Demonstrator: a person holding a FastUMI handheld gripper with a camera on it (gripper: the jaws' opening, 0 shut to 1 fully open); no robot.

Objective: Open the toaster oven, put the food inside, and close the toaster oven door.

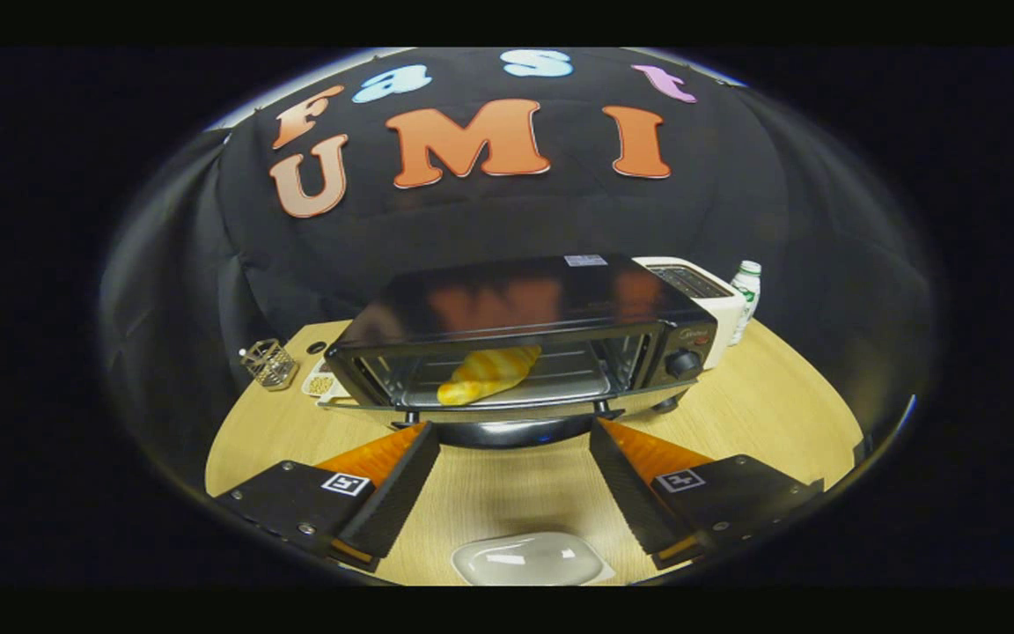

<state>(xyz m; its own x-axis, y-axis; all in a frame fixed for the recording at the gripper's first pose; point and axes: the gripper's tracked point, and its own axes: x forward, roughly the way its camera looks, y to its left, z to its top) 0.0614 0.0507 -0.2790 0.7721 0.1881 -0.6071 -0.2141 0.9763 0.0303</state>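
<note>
A black toaster oven [525, 308] stands on the round wooden table [762, 405], just beyond my fingertips. Its door [507, 424] hangs folded down and open toward me, the handle close to my fingertips. A yellow bread roll [487, 373] lies on the rack inside the oven chamber. My gripper [511, 427] is open, its two fingers spread wide on either side of the lowered door's handle, with nothing pressed between them. An empty white dish [529, 559] sits on the table below, between the finger bases.
A white pop-up toaster [701, 286] and a small white bottle with a green label [745, 295] stand right of the oven. A small wire basket [269, 363] and a little dish of grains [320, 383] are to its left.
</note>
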